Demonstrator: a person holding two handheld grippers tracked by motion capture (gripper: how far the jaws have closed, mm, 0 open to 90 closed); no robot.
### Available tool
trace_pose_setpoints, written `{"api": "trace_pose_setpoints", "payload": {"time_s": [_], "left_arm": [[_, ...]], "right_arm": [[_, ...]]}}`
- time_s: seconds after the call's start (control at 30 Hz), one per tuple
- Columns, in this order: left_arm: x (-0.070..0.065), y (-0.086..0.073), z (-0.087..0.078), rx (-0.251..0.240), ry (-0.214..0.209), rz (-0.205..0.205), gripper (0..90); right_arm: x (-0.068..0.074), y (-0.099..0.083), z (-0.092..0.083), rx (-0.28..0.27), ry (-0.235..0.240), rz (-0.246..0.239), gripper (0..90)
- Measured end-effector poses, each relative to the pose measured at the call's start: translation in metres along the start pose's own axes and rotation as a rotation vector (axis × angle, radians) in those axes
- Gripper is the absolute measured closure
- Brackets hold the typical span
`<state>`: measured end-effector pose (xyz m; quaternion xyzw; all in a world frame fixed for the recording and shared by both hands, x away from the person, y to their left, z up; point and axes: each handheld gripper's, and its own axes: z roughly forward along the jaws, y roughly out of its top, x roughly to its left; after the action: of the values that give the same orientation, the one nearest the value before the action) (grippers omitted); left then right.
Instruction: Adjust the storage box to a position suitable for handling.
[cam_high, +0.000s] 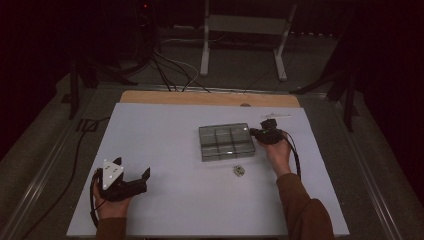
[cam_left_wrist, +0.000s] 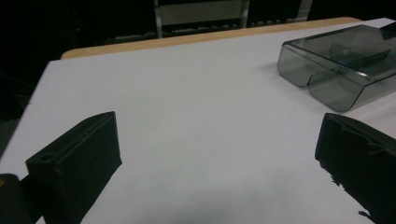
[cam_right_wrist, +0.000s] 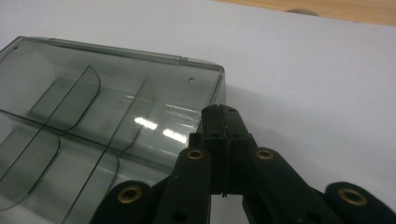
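A smoky clear plastic box (cam_high: 226, 142) with several compartments lies closed on the white table sheet (cam_high: 165, 145), right of the middle. My right gripper (cam_high: 256, 132) is at the box's right end, jaws shut with nothing between them. In the right gripper view its tips (cam_right_wrist: 222, 113) sit against the corner of the box (cam_right_wrist: 102, 121), on or just over the lid. My left gripper (cam_high: 145, 176) rests near the front left of the sheet, jaws wide open and empty. In the left gripper view its fingers (cam_left_wrist: 79, 163) frame bare sheet, and the box (cam_left_wrist: 343, 67) lies far right.
A small metal piece (cam_high: 239, 171) lies on the sheet just in front of the box. A thin clear strip (cam_high: 275, 116) lies behind the right hand. A wooden table edge (cam_high: 210, 98) runs along the back. Cables and metal stand legs (cam_high: 205, 40) occupy the dark floor beyond.
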<state>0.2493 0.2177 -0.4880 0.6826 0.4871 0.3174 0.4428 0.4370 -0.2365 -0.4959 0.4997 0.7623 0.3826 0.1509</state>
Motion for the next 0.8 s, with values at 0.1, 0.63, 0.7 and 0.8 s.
{"api": "trace_pose_setpoints", "payload": {"time_s": [0.1,0.63,0.7,0.8], "left_arm": [[-0.011,0.005,0.010,0.001,-0.003,0.038,3.2],[-0.040,0.030,0.093,0.098,-0.077,-0.029,49.7],[-0.043,0.030,0.105,0.128,-0.091,-0.037,57.8],[-0.051,0.029,0.120,0.175,-0.118,-0.024,79.8]], "right_arm": [[0.010,-0.001,0.002,-0.007,0.014,0.003,90.0],[0.033,-0.011,0.014,0.033,0.072,-0.037,90.0],[0.033,-0.013,0.016,0.038,0.074,-0.033,90.0],[0.034,-0.019,0.020,0.053,0.074,-0.018,90.0]]}}
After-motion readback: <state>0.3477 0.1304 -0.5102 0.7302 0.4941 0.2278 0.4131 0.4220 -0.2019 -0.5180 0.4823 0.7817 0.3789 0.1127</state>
